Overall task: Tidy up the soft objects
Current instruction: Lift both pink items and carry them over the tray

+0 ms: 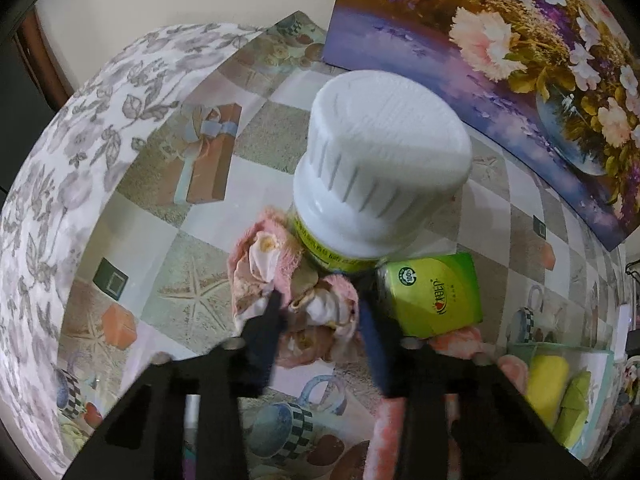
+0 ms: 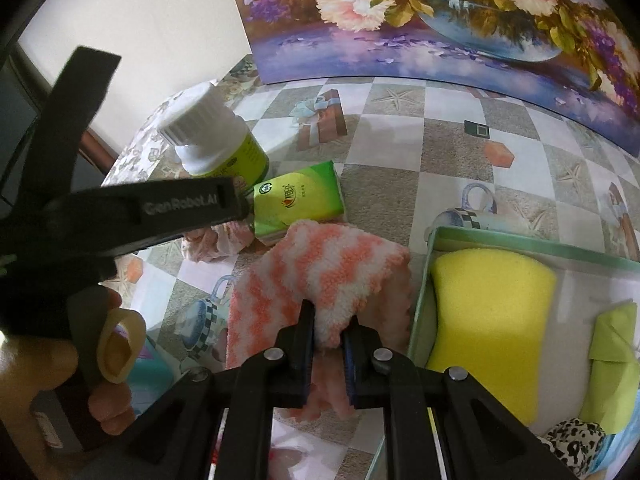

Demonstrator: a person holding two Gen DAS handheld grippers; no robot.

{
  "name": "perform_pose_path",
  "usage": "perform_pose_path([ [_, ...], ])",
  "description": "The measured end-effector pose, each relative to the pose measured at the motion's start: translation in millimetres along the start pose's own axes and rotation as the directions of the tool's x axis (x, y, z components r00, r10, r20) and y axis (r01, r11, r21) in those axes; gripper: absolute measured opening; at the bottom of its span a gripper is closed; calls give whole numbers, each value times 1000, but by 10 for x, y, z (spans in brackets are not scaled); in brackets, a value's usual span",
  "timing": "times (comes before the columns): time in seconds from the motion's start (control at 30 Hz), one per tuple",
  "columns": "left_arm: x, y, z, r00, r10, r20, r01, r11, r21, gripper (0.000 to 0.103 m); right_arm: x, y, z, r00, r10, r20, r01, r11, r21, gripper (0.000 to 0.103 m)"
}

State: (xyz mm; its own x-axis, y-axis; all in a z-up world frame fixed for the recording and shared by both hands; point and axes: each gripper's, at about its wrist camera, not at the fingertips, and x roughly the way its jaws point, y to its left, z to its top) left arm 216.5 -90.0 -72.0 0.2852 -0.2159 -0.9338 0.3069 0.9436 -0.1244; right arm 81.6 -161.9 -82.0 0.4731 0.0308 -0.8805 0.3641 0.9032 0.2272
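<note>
In the left wrist view my left gripper [image 1: 318, 308] has its fingers around a crumpled pink and white cloth [image 1: 316, 308] on the table, jaws partly closed on it. The cloth lies against a white-capped bottle [image 1: 372, 168]. In the right wrist view my right gripper [image 2: 330, 324] is shut on a fluffy orange and white striped sock [image 2: 320, 272]. The left gripper's black body [image 2: 120, 216] reaches in from the left, over the pink cloth [image 2: 212, 244].
A green tissue pack [image 2: 298, 200] lies between bottle [image 2: 212, 140] and sock. A pale green tray [image 2: 424, 292] at right holds a yellow sponge [image 2: 488, 320], a green cloth [image 2: 612, 364] and a leopard-print item [image 2: 572, 444]. A flower painting [image 2: 440, 20] leans at the back.
</note>
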Motion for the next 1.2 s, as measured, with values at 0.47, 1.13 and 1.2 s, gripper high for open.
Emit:
perform_pose_path([
  [0.47,-334,20,-3,998,-68,17,68,997,-37,17,-231,2,48,999,35,39,-35,999,2,11],
  [1.13,-1900,-60,-255,946,-182,267,183,983,18,17,-1810,1,19,953,-7,302,-3,999,33,11],
  [1.2,-2007,-81,-326,939,-196,283,196,980,30,17,-1977,-36,-5,944,-34,327,21,999,43,11],
])
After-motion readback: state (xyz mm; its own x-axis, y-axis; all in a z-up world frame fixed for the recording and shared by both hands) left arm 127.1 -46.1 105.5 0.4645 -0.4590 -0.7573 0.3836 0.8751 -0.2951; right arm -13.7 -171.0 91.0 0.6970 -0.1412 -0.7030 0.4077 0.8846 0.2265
